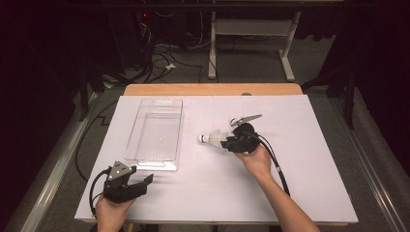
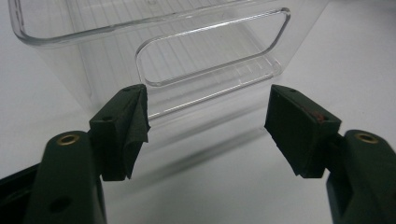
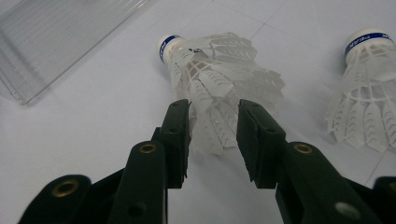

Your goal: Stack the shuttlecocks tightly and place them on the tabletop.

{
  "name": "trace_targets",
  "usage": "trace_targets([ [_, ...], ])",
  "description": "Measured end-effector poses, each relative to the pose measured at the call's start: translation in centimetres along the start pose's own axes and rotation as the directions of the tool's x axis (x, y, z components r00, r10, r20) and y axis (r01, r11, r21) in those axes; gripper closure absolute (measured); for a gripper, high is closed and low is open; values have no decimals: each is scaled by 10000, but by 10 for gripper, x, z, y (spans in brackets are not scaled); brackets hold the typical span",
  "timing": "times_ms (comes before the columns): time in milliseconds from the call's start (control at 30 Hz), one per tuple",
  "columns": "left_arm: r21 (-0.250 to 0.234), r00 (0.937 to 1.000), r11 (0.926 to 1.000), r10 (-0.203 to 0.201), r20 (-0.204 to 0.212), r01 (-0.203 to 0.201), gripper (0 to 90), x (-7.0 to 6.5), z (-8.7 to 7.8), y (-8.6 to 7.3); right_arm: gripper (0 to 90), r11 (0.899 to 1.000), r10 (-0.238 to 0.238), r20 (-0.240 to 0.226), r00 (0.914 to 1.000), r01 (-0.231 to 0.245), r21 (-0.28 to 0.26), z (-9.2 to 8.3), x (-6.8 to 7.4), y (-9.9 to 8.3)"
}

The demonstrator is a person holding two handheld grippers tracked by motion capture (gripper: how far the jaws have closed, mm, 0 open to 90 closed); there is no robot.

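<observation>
You are working with two shuttlecocks and one clear bin [image 1: 155,133] on the desk [image 1: 309,193]. Your right tongs [image 3: 212,135] are straddling one shuttlecock [image 3: 212,77], jaws partly open; the other shuttlecock [image 3: 366,88] is lying at its 3 o'clock. Your left tongs [image 2: 208,126] are gaping wide, empty, facing the bin.

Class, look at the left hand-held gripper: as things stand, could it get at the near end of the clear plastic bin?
Probably yes. The left hand-held gripper faces the clear bin's near wall and handle cutout with open jaws, and bare white table lies between them. Nothing stands in its way.
</observation>
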State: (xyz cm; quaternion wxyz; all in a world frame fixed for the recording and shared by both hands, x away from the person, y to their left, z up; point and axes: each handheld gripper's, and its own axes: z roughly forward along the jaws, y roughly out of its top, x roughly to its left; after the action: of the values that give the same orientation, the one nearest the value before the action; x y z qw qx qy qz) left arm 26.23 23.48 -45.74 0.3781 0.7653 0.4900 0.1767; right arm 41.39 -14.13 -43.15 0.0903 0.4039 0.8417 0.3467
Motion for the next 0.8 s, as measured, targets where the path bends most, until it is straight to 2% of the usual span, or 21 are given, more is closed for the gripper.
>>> trace_targets([
  [800,-9,10000,10000,-1,-7,1,310,0,0,0,636,9999,-36,43,10000,37,-149,-4,3,1],
])
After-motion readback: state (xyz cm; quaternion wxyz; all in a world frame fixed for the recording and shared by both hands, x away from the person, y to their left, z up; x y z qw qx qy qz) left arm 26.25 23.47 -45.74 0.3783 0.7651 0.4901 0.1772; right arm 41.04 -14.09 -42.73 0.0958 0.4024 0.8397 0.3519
